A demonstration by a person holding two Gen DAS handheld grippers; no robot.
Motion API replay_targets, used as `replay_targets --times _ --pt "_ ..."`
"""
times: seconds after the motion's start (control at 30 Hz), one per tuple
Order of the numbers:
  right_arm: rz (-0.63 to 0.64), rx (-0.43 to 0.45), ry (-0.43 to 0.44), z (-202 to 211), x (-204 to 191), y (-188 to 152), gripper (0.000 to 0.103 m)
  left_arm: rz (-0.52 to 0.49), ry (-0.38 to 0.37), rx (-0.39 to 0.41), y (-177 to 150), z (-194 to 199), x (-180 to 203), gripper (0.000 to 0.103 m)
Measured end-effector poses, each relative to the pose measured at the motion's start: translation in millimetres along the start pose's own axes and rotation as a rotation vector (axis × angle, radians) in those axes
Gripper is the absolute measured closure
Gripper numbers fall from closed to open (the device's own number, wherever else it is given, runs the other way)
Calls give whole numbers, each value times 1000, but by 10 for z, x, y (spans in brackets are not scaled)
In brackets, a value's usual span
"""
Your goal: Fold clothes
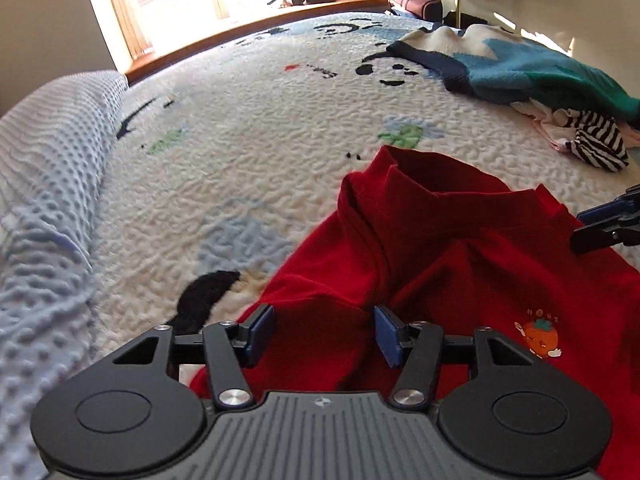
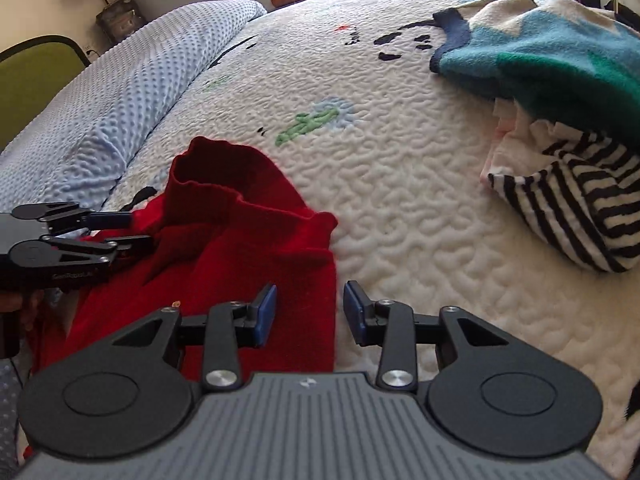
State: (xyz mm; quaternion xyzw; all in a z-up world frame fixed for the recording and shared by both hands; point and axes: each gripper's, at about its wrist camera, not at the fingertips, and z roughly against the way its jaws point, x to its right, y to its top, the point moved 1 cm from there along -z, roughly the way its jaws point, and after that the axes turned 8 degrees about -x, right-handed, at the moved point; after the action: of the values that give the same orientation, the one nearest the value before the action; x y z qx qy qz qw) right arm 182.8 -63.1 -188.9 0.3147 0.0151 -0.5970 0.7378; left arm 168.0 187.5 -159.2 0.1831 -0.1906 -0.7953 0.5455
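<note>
Left wrist view: I see the red top (image 1: 460,264) lying crumpled on the white quilted bedspread (image 1: 256,128), lower right of frame, collar end toward the top of the frame, hem end toward the bottom and cut off by the lower and right edges, so its long axis runs roughly bottom-to-top, tilted slightly left. The left gripper (image 1: 325,330) has its jaws parted, blue pads not pressing anything; red fabric lies under and between them, loose. A small orange fruit print (image 1: 538,334) sits on the chest with tiny characters above it, too small for me to read. The right gripper (image 1: 608,224) pokes in at the right edge, mostly cut off. In the right wrist view, the right gripper (image 2: 310,314) is also spread: its left pad is over the red top's (image 2: 240,248) right edge, its right pad over bare bedspread (image 2: 400,168), nothing clamped. The left gripper (image 2: 132,232) comes in from the left edge over the fabric; its lettering is blurred, I can't make it out. Sleeves are bunched, can't trace them. Upper right: a teal and white fleece (image 2: 560,52) on top of a black-and-white striped garment (image 2: 592,216), both partly cut off. A pale blue dotted blanket (image 2: 120,112) runs along the left. Bedspread print has writing near the top, illegible.
</note>
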Motion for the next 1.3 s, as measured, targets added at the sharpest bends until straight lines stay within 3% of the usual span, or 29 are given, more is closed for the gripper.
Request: replay_targets --times 0.1,0.2,0.23,0.5,0.63,0.73,0.77,0.87,0.93,1.0,1.07,1.13,1.2,1.27,1.3 --pt "-22 -31 72 11 -51 23 92 30 -64 38 -65 71 -7 73" --pt "32 -12 39 67 -112 44 94 -35 -30 21 -145 109 29 92" --pt "53 -5 24 90 -130 55 94 -47 -11 16 -157 113 18 94" --pt "259 85 -141 410 -155 424 95 -2 138 40 59 123 -228 100" --pt "364 134 -251 463 -137 969 95 99 225 87 395 152 -515 101" --pt "406 228 -357 526 -139 1541 103 213 317 145 768 190 -847 101" --pt "423 281 -429 534 -140 1750 103 236 341 156 873 166 -929 101" --pt "376 286 -461 386 -14 2249 103 304 358 148 1114 -35 -1127 101" --pt "294 191 -370 159 105 2373 101 310 362 61 1153 -333 -1149 101" --pt "219 129 -230 -85 221 2251 95 259 374 -10 1063 -586 -1099 100" --pt "236 47 -129 -278 297 2018 79 246 306 0 940 -669 -1116 97" --pt "257 15 -121 -403 387 1817 66 247 228 47 819 -658 -1181 74" --pt "185 -22 -63 -508 531 1684 65 273 160 88 681 -637 -1222 48" --pt "102 -28 0 -562 619 1574 68 362 43 74 609 -688 -1305 43" --pt "71 -12 19 -568 636 1520 75 374 3 65 578 -714 -1283 46"
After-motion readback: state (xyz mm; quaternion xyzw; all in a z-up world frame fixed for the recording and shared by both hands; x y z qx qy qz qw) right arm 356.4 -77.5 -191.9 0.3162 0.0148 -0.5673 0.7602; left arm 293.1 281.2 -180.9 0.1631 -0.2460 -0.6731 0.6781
